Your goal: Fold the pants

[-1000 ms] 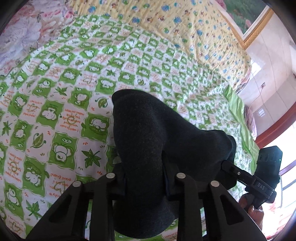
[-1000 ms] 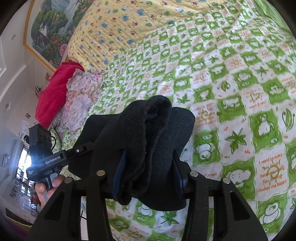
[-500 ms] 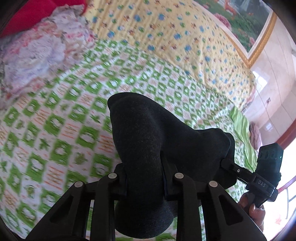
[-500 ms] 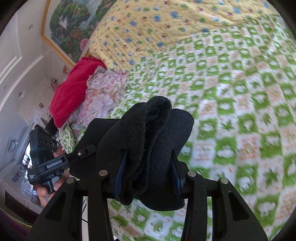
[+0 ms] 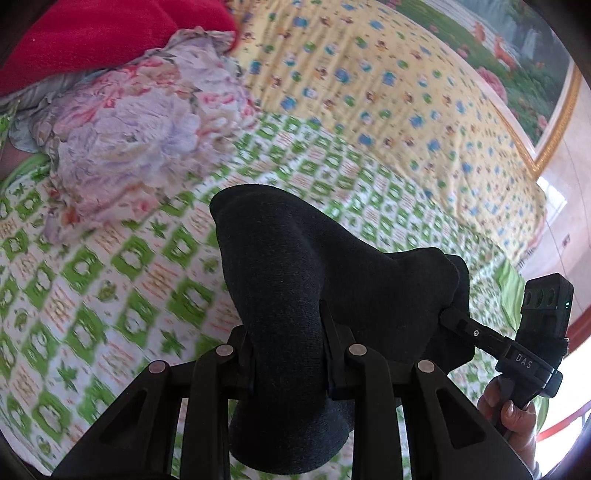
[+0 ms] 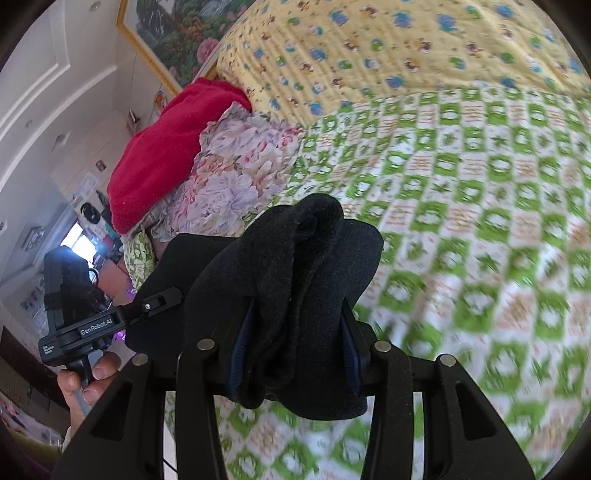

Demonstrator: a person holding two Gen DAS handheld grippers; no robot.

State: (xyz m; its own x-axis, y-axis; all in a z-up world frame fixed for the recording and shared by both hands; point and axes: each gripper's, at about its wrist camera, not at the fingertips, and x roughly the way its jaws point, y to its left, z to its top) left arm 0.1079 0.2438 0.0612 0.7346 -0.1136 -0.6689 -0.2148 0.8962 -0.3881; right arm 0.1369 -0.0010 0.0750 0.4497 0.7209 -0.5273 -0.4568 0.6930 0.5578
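Left wrist view now shows more of the red blanket (image 5: 92,33) and the flowered pillow (image 5: 140,140) in the upper left of the frame than one second ago, when mostly the green checked bedsheet (image 5: 92,280) filled that side. The framed painting (image 5: 517,48) in the upper right has also come further into view. In the right wrist view the same red blanket (image 6: 166,155) and pillow (image 6: 236,177) have grown larger at the left, and the sheet (image 6: 480,240) is blurred.

The pants (image 5: 314,295) are dark, bunched, and lifted above the sheet at the lower centre of both frames. The left gripper (image 5: 288,354) pinches one thick fold, and the right gripper (image 6: 291,343) pinches another bundle of the pants (image 6: 295,288); both grips look the same as before. The cloth stretches sideways between the two grippers, so its long axis seems to run left to right across each frame, though the bunching makes this uncertain. A hand (image 6: 92,380) holds the other gripper's handle at the lower left of the right view.
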